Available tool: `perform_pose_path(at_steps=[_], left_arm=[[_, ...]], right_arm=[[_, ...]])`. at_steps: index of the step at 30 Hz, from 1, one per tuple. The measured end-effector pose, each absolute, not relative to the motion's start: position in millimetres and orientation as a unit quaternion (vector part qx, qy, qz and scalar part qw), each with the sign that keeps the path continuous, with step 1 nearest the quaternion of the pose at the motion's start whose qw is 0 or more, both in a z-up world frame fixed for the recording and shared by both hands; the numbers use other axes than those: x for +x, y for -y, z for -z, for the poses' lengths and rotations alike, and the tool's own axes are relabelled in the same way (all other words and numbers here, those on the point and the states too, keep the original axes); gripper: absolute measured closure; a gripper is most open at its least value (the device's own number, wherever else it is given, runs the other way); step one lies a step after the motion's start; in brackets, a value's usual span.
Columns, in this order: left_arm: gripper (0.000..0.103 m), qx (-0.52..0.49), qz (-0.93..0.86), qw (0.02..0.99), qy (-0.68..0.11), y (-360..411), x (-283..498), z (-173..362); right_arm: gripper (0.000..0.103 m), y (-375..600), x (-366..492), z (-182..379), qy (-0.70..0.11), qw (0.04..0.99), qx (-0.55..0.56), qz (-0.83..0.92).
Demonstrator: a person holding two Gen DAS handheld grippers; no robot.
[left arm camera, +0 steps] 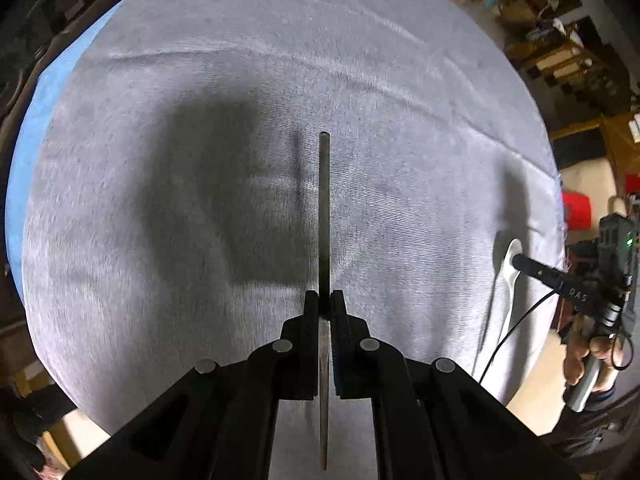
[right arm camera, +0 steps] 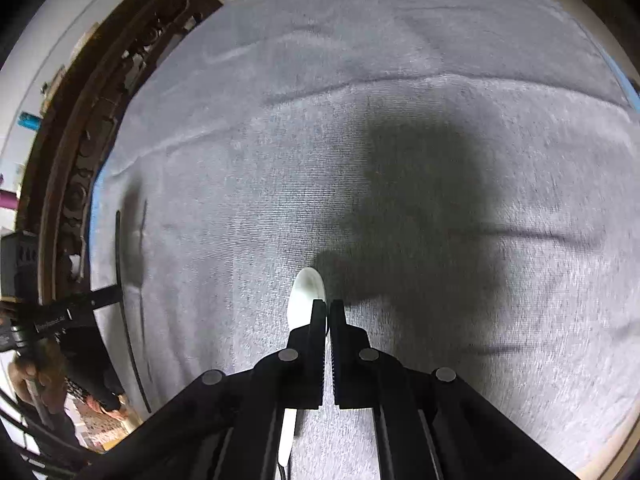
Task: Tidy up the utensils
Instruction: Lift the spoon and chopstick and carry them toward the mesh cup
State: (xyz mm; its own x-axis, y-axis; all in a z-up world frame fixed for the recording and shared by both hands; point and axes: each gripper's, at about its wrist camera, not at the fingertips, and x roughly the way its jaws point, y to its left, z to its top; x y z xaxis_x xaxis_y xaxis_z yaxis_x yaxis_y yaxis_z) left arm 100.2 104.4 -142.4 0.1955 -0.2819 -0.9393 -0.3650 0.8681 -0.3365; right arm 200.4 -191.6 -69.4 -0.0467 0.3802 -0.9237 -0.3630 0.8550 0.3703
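My left gripper (left arm camera: pixel 324 296) is shut on a thin dark metal utensil (left arm camera: pixel 324 208), seen edge-on and held above the grey cloth (left arm camera: pixel 240 80); which kind of utensil I cannot tell. It also shows in the right wrist view (right arm camera: pixel 118 248) at the far left. My right gripper (right arm camera: pixel 328 306) is shut on a white spoon (right arm camera: pixel 305 298), bowl forward, its handle running back under the fingers. The spoon (left arm camera: pixel 511 276) and the right gripper (left arm camera: pixel 520 260) show at the right of the left wrist view, low over the cloth.
The grey cloth (right arm camera: pixel 400 140) covers the table, with creases across the far part. The table's right edge (left arm camera: pixel 558 200) drops to the floor. Shelves with clutter (left arm camera: pixel 560 52) stand beyond. A dark carved frame (right arm camera: pixel 80 160) runs along the left side.
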Motion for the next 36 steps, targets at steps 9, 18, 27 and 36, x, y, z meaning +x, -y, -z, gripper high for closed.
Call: perform_pose_path(at_steps=[9,18,27,36], left_arm=[[0.098,-0.299,-0.026,0.737,-0.605,-101,71,139],[0.098,-0.316,-0.024,0.738,-0.595,-109,47,137],[0.098,-0.327,-0.010,0.750,-0.575,-115,50,132],[0.098,-0.339,-0.012,0.758,-0.557,-122,41,124]], right_arm=[[0.100,216,198,78,-0.663,0.693,0.065,-0.276],[0.100,236,191,72,-0.658,0.694,0.077,-0.281],[0.100,228,184,75,-0.657,0.695,0.073,-0.283],[0.100,230,183,77,-0.658,0.698,0.082,-0.271]])
